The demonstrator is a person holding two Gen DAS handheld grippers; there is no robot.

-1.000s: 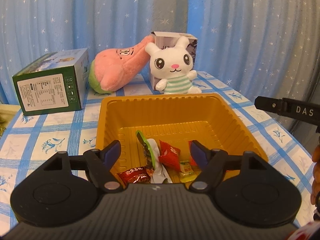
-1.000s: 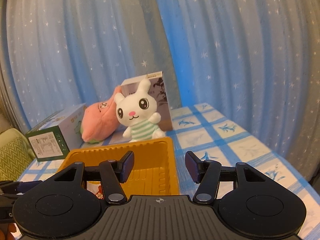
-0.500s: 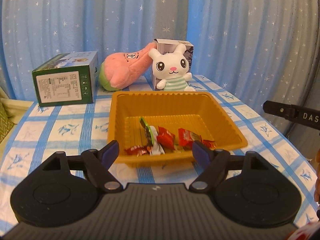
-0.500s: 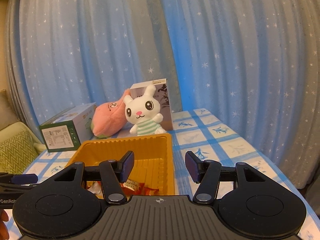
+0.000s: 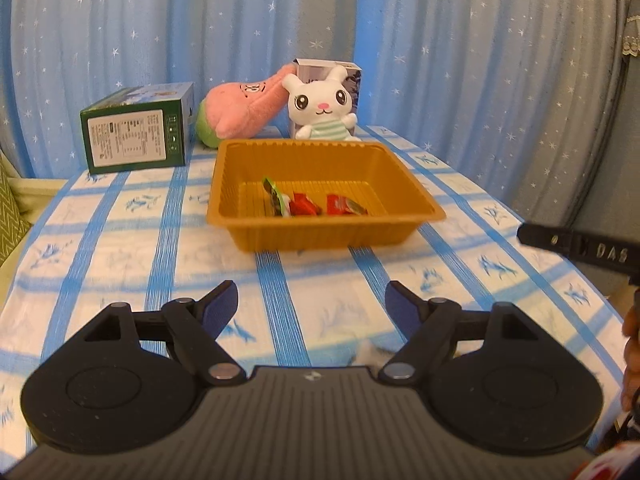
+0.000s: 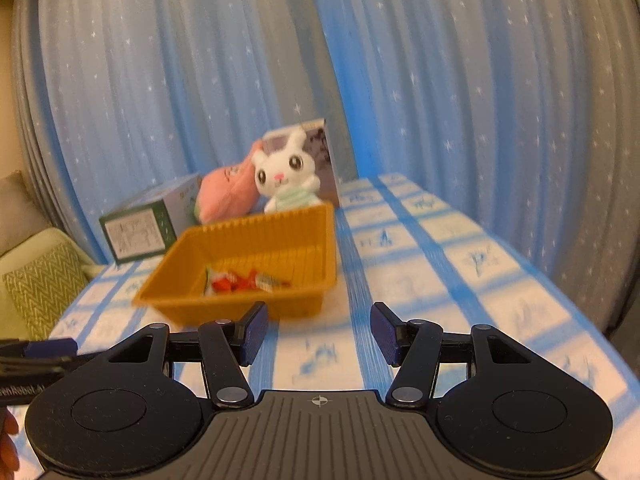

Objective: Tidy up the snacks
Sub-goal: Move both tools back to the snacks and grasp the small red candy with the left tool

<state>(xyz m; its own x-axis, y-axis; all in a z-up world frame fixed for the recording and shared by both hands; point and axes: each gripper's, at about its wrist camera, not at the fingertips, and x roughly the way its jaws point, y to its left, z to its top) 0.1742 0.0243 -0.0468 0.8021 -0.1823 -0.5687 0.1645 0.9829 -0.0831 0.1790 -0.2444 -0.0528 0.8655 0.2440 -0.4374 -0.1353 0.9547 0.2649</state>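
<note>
Bench (image 5: 120, 248): checked blue-and-white cloth; the wide strip on the near side of the tray is bare and gives both grippers free room. Its right edge curves away close beside the tray, so a sideways sweep there has little margin.
Tray (image 5: 416, 184): orange ribbed plastic, standing flat near the middle of the bench. Likely thin and springy; a one-sided lift by the rim would probably flex it, so take it by two opposite rims.
Green box (image 5: 134, 136): behind the tray to its left, well apart from it.
Pink plush (image 5: 240, 114): behind the tray, leaning toward the white rabbit plush (image 5: 320, 110), which sits just beyond the far rim with a small carton (image 5: 320, 67) at its back. These crowd the far side, so little room there.
Left gripper (image 5: 312, 304): on the near side of the tray, over bare cloth; jaws spread wide after a recent widening, nothing between them.
Right gripper (image 6: 318, 330): also on the near side of the tray, jaws partly apart and empty.
Snacks (image 5: 306, 204): a few small wrapped pieces, red and green-white, lying loose on the tray floor toward its near wall. Probably light, crinkly and slippery; best pinched at a twisted or crimped wrapper end. The right view is blurred, so their exact count is uncertain.
</note>
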